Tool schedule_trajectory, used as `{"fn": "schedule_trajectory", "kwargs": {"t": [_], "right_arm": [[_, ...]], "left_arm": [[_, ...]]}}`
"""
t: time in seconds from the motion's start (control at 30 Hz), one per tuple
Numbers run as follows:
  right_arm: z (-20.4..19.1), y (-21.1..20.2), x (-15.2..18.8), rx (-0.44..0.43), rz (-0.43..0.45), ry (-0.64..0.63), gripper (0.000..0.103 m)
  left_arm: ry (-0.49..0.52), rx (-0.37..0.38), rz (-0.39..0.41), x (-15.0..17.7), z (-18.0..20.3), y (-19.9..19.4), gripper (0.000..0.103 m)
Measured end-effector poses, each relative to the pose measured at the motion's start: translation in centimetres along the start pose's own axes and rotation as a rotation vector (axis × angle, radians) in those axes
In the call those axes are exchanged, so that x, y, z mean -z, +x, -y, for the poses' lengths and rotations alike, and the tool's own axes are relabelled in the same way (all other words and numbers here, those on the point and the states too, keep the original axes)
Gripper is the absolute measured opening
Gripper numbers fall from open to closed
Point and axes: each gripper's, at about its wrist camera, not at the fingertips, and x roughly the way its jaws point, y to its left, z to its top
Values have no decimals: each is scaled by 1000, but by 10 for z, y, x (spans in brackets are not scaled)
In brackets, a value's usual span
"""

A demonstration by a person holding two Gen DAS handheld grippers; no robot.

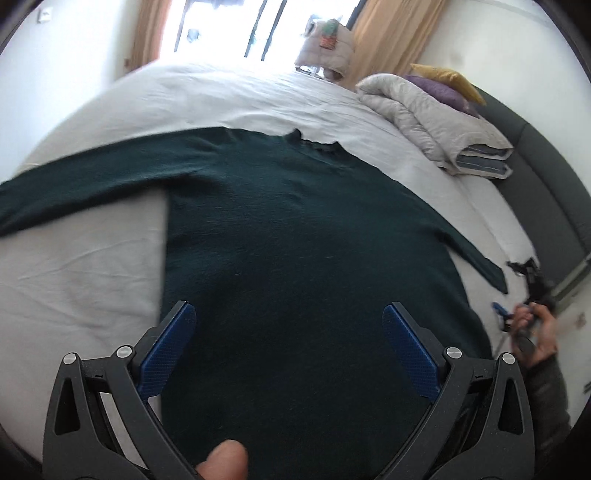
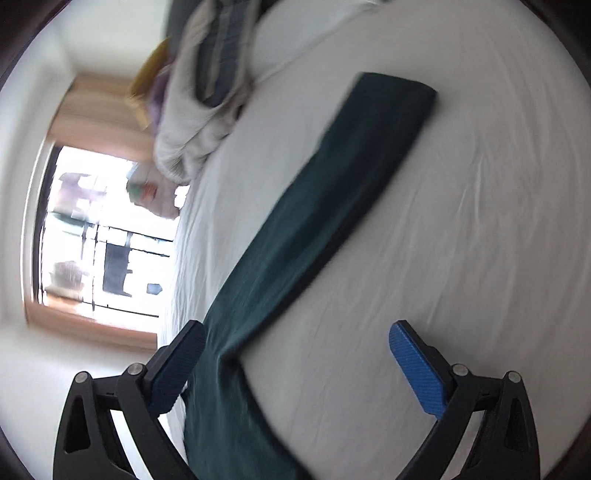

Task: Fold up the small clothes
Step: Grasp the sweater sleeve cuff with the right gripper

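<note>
A dark green long-sleeved sweater point(image 1: 295, 236) lies flat on the white bed sheet point(image 1: 81, 280), neck toward the window and both sleeves spread out. My left gripper point(image 1: 290, 317) hovers open over the sweater's lower body, nothing between its blue pads point(image 1: 166, 354). In the right wrist view the sweater's right sleeve point(image 2: 332, 199) stretches away across the sheet to its cuff point(image 2: 399, 88). My right gripper point(image 2: 297, 336) is open above the sleeve's near part, touching nothing. The left wrist view shows the right gripper point(image 1: 517, 295) held by a hand point(image 1: 535, 332) beyond the cuff.
A folded pale duvet point(image 1: 436, 122) with purple and yellow cushions point(image 1: 447, 86) sits at the bed's head by the grey headboard point(image 1: 546, 192). A bright window with tan curtains point(image 1: 147, 33) is beyond the far bed edge. A thumb point(image 1: 223, 461) shows at the bottom.
</note>
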Motion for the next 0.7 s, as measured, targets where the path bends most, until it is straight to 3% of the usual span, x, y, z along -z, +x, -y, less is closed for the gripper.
{"fn": "schedule_trajectory", "kwargs": {"t": [0.17, 0.37, 0.53, 0.67, 0.7], "right_arm": [[-1, 23, -37, -17, 38, 69, 98], [3, 47, -65, -53, 59, 124, 83], [5, 58, -75, -89, 79, 140, 56], [8, 63, -74, -63, 90, 126, 34], [7, 63, -74, -55, 94, 117, 23]], "left_arm": [[-7, 41, -9, -14, 1, 28, 103], [-25, 58, -68, -21, -2, 54, 103], [-61, 86, -55, -26, -19, 67, 103], [-94, 121, -55, -31, -32, 78, 103], [-98, 126, -53, -33, -34, 81, 103]]}}
